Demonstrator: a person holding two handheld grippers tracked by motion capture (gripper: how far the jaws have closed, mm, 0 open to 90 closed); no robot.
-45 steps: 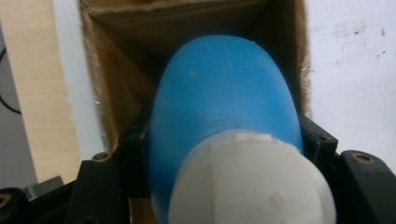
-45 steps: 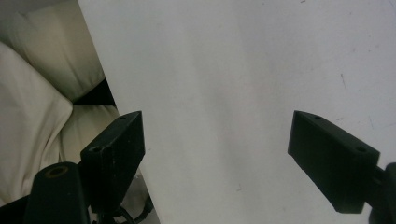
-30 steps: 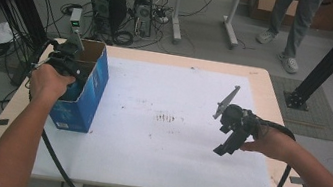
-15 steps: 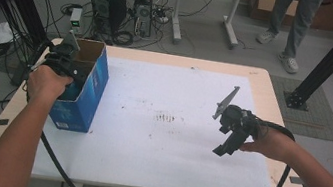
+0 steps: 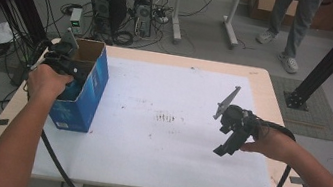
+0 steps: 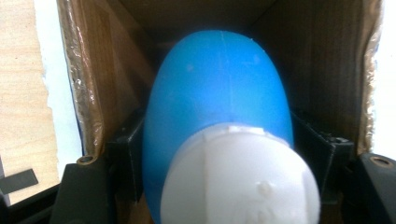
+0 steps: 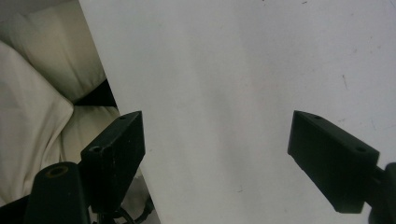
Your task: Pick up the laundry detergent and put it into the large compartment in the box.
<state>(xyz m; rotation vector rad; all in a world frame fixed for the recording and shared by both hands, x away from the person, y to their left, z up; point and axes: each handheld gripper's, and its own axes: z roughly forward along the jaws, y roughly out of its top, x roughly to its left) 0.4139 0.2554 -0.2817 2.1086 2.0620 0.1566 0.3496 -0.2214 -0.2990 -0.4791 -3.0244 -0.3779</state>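
A blue egg-shaped bulb [image 6: 219, 98] with a white cap [image 6: 240, 179] sits between the jaws of my left gripper [image 6: 217, 154], down inside a blue cardboard box [image 5: 86, 91]. The jaws have just been opening, and both still touch the bulb's sides. In the high view my left gripper [image 5: 66, 60] points down into the box's open top at the table's left. My right gripper [image 5: 224, 146] hovers above the white table sheet [image 5: 161, 143] at the right, open with nothing between its fingers [image 7: 116, 149].
The box's brown inner walls [image 6: 93, 70] close in around the left gripper. A person's pale trousers [image 7: 42, 121] lie below the table's near edge. Computers and cables [image 5: 117, 10] stand on the floor behind the table, and a person's legs [image 5: 292, 22] at the far right.
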